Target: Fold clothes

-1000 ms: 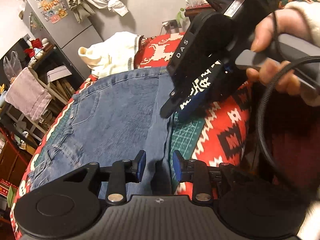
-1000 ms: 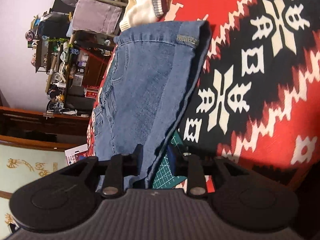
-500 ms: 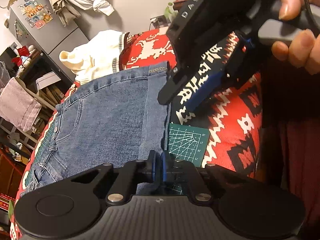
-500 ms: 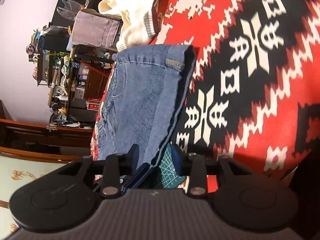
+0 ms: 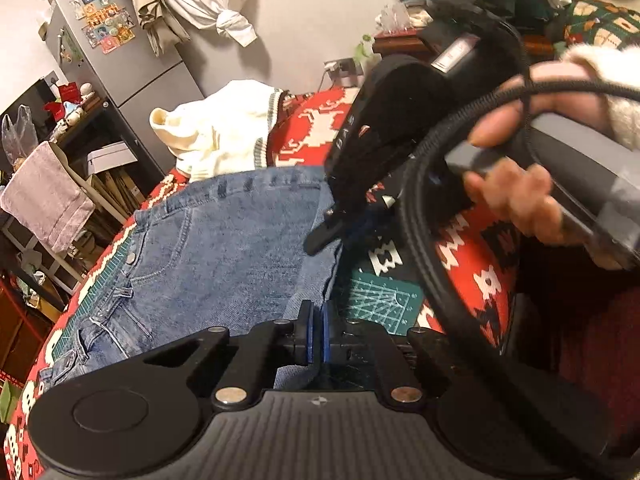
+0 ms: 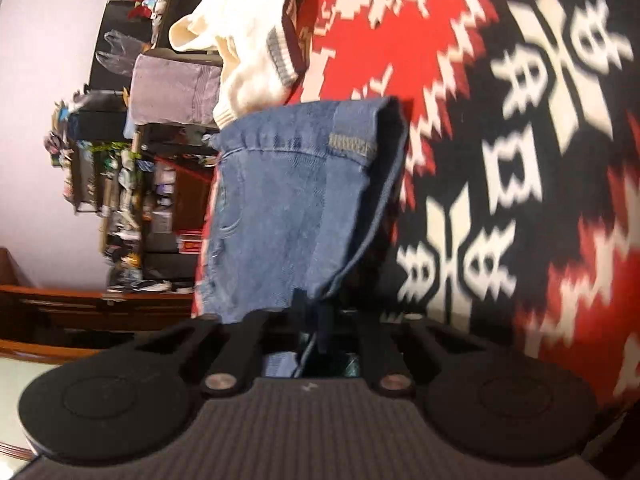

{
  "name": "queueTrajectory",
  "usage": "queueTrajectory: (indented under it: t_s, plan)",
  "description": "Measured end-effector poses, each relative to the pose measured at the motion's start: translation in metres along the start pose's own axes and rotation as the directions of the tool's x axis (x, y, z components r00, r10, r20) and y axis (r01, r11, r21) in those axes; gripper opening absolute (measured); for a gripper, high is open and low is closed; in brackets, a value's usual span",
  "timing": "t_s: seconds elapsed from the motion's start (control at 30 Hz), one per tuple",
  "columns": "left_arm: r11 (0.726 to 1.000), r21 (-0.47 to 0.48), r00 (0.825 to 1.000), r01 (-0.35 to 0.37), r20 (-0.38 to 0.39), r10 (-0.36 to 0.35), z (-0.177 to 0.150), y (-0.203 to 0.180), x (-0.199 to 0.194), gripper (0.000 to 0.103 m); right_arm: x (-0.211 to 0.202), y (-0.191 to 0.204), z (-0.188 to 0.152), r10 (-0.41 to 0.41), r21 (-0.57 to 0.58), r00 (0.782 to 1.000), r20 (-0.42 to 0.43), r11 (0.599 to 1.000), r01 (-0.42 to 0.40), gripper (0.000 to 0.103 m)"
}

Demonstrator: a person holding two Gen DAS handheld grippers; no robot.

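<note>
Both wrist views sit low and close — sharing the jeans (image 5: pixel 224 248) (image 6: pixel 288 208) and patterned blanket (image 5: pixel 472 248) (image 6: pixel 520 120).

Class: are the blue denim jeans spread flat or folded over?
Folded: the blue denim jeans show a doubled layer along their right edge, over the red patterned cloth.

Grey fridge (image 5: pixel 120 60) against pale wall (image 5: pixel 312 32); cluttered shelves (image 6: pixel 120 184).

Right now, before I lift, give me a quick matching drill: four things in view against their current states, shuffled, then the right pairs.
1. left gripper
2. cream sweater
3. green cutting mat
4. towel

A. draped over a rack beside the table
B. heaped beyond the jeans' waistband
C. shut on the jeans' near edge
D. partly bare beside the jeans, under the patterned cloth

Pairs: 1-C, 2-B, 3-D, 4-A
</note>
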State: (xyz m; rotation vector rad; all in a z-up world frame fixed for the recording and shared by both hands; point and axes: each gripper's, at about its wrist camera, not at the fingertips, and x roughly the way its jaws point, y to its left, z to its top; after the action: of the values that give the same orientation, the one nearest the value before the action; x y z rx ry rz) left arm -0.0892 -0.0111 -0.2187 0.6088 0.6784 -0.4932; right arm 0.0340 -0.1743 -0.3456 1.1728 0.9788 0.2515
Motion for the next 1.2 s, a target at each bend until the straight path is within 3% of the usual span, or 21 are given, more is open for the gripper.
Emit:
queueTrajectory:
  t_s: [0.13,0.2,0.3,0.37,0.5,0.77,0.93,1.07,1.2]
  plan:
    - [0.993,0.097,0.997,-0.071,-0.013,0.073,-0.005,-0.018,0.011,0.026,0.0,0.009,-0.001,-0.033,-0.059,0.999,0.015,0.998,0.033,0.005]
    - [0.989,0.125,0.996,-0.083,-0.017,0.086,-0.008,-0.025,0.016,0.031,-0.004,0.012,-0.003,-0.036,-0.057,0.999,0.017,0.998,0.037,0.004]
    - [0.988,0.123,0.995,-0.095,-0.014,0.097,-0.011,-0.029,0.016,0.03,-0.014,0.014,-0.006,-0.033,-0.052,0.999,0.022,0.998,0.034,0.004]
    - [0.992,0.1,0.997,-0.079,-0.013,0.081,-0.013,-0.026,0.013,0.012,-0.022,0.016,-0.009,-0.044,-0.063,0.999,0.027,0.997,0.045,0.004]
    - [0.997,0.065,0.999,-0.038,-0.013,0.039,-0.017,-0.023,0.007,0.007,-0.026,0.007,-0.013,-0.07,-0.095,0.997,0.029,0.993,0.072,0.004]
    - [1.0,0.03,0.999,-0.002,-0.032,0.002,-0.017,-0.019,0.006,0.007,-0.035,-0.009,-0.011,-0.086,-0.121,0.995,0.056,0.988,0.092,0.008]
    - [1.0,0.018,0.999,0.017,-0.033,-0.016,-0.019,-0.022,0.002,0.016,-0.061,-0.01,0.003,-0.143,-0.165,0.981,0.134,0.972,0.164,0.009]
    - [0.998,-0.039,0.999,0.043,-0.018,-0.044,-0.017,-0.013,-0.007,0.017,-0.083,0.001,0.016,-0.158,-0.243,0.964,0.215,0.947,0.21,0.011]
    - [0.99,-0.129,0.998,0.059,0.001,-0.06,-0.014,0.003,-0.013,0.017,-0.073,0.019,0.033,-0.142,-0.357,0.968,0.206,0.91,0.209,0.011]
